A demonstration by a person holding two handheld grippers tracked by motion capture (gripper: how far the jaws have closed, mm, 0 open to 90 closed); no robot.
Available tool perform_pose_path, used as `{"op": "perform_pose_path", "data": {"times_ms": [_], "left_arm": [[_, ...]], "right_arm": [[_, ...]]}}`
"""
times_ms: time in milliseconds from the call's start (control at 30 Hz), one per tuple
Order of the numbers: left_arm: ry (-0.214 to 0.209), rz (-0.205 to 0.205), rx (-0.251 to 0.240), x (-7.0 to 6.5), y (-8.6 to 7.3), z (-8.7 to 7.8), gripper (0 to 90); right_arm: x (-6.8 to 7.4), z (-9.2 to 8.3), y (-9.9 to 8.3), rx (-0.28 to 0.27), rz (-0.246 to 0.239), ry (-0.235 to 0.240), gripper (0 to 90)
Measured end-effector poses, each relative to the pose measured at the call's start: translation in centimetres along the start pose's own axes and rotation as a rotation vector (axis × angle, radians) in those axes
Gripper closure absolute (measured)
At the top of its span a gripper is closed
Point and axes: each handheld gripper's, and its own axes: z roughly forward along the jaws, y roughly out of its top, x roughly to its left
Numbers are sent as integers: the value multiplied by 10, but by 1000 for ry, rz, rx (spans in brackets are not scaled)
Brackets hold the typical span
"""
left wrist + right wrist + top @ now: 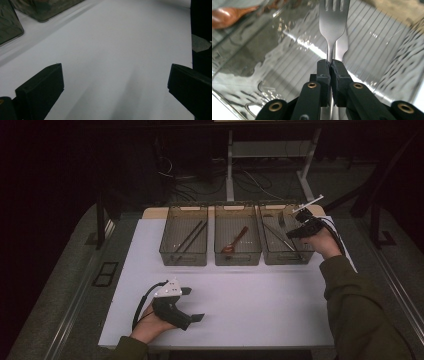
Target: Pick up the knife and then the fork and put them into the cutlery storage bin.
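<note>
My right gripper [291, 221] hovers over the right clear bin [282, 258] at the back of the table. It is shut on the neck of a metal fork [281, 216]. In the right gripper view the jaws [331, 66] pinch the fork [334, 17] just below its tines, which point away over the bin's ribbed bottom [274, 75]. Another metal utensil [342, 46] lies in the bin beneath the fork. My left gripper [192, 304] rests low on the white table near the front edge. It stands open, with bare table between its jaws [115, 85].
Three clear bins stand in a row at the back. The left bin [183, 256] holds dark chopsticks [192, 236]. The middle bin [237, 257] holds a wooden spoon [236, 240], which also shows in the right gripper view [227, 17]. Two bin corners [45, 11] appear ahead of my left gripper.
</note>
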Motion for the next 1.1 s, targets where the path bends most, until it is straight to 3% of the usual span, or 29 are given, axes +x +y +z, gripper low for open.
{"op": "perform_pose_path", "data": {"times_ms": [100,200,333,667,833,1100], "left_arm": [[1,1,-1,0,0,0,0],[1,0,0,0,0,0,0],[0,0,1,0,0,0,0],[9,-4,4,2,-1,-3,0],[10,-10,1,3,-2,-4,0],[10,-9,6,3,-2,-4,0]], "right_arm": [[2,3,-1,1,-4,-5,691],[2,1,-3,-41,10,-9,570],[4,-8,-8,-109,18,8,482],[18,-35,-34,-277,34,107,345],[32,-46,-48,-327,22,112,296],[60,-56,-78,-434,-7,178,223]]}}
